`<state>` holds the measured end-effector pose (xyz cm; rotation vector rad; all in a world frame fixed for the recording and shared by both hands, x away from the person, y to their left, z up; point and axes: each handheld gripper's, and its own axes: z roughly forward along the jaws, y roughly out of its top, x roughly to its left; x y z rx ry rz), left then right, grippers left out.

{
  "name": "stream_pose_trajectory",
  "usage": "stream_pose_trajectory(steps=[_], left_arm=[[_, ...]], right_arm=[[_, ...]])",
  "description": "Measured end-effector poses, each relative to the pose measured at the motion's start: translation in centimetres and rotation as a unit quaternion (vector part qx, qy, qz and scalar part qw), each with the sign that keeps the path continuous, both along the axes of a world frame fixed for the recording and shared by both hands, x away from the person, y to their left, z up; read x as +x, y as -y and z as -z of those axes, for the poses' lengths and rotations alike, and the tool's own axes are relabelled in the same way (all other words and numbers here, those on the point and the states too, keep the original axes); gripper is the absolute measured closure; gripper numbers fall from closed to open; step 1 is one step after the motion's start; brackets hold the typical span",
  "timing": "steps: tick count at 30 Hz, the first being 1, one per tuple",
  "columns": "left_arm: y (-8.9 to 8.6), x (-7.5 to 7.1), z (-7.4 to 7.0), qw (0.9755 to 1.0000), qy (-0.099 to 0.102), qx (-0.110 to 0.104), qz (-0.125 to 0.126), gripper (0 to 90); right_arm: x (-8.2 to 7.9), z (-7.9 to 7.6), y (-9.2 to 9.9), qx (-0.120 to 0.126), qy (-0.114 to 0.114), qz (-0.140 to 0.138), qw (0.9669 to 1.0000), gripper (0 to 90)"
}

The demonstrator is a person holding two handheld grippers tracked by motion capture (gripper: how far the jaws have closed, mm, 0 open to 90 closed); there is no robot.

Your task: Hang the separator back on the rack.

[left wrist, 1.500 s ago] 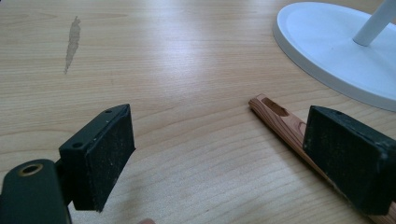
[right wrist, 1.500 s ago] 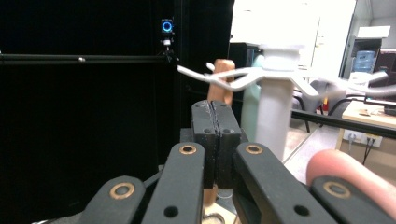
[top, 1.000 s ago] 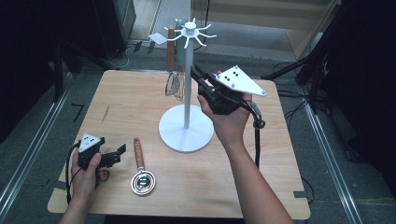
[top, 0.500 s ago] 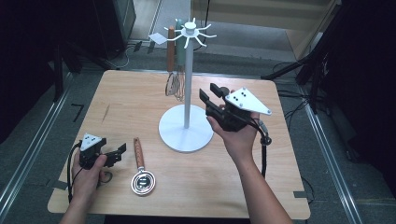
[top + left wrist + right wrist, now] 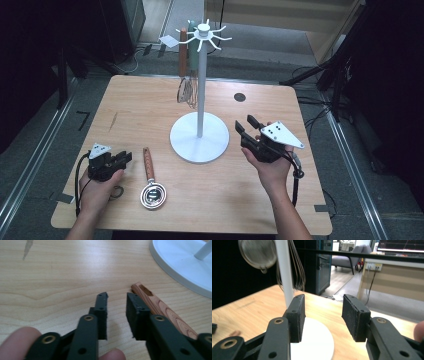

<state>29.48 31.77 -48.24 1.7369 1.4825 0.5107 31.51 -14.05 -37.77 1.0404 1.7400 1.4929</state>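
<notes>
Wooden strainer handle (image 5: 162, 307) lies just right of the left tongs (image 5: 116, 302), whose jaws have just been closing, a gap left, nothing between. Right tongs (image 5: 323, 315) have just been opening, empty, white stand base (image 5: 317, 340) just ahead.

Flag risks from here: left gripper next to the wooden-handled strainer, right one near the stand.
1. The left gripper has just been closing with nothing between its jaws; the strainer handle lies beside them, so the grab may miss.
2. The right gripper sits close to the stand base; a bump could swing the hanging whisk.

Beyond your fingertips: grey floor (image 5: 280, 47), dark cabinet (image 5: 125, 20), grey armchair (image 5: 344, 261), wooden desk (image 5: 397, 277) with wall sockets (image 5: 373, 266).
</notes>
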Motion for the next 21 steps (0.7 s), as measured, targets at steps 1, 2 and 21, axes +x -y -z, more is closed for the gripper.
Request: stream_pose_trajectory(steps=[1, 2, 21], left_arm=[[0.0, 0.0, 0.0, 1.0000, -0.004, -0.003, 0.002, 80.5], [0.0, 0.0, 0.1, 1.0000, -0.007, -0.006, 0.003, 83.9], [0.6, 0.4, 0.5, 0.9993, -0.033, 0.005, 0.019, 90.0]], right_arm=[[-0.1, 0.4, 0.3, 0.002, -0.004, 0.000, 1.0000, 53.9], [-0.2, 0.9, 0.6, 0.001, -0.008, 0.002, 1.0000, 53.9], [-2.3, 8.2, 6.4, 0.023, -0.056, 0.047, 0.9970, 31.4]])
